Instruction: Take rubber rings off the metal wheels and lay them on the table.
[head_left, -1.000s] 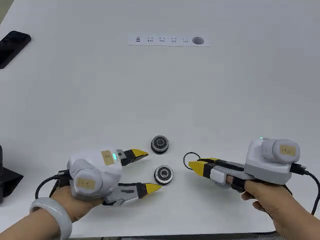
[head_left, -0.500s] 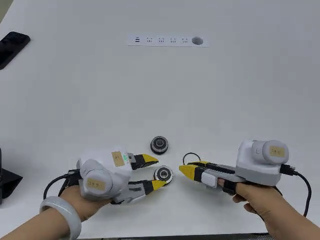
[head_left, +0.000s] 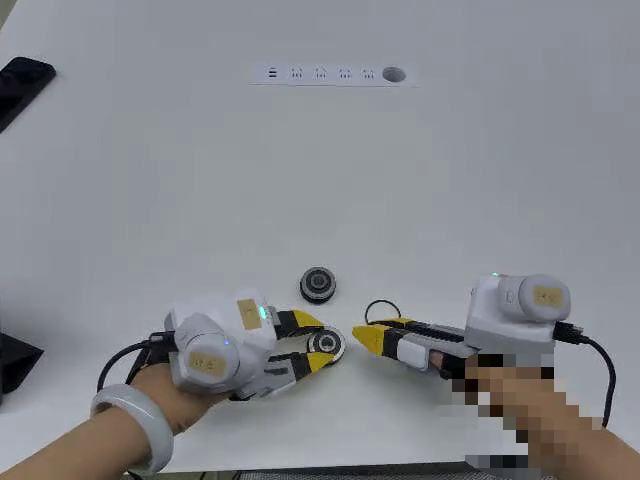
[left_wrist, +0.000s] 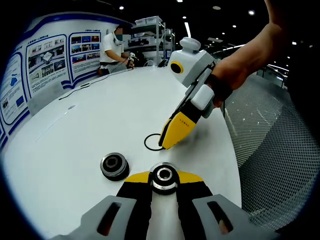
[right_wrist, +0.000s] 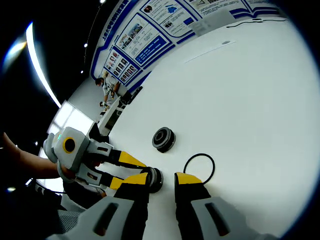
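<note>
**Head view.** On the white table, a power strip and a black phone lie well away from my work. A loose rubber ring and the far wheel lie near it.

**Left gripper view.** My left gripper, held low, clamps the near wheel.

**Right gripper view.** My right gripper faces it, jaws slightly parted and holding nothing, beside the ring.

1 metal wheel lies flat behind another wheel, near 1 loose black rubber ring.
</note>
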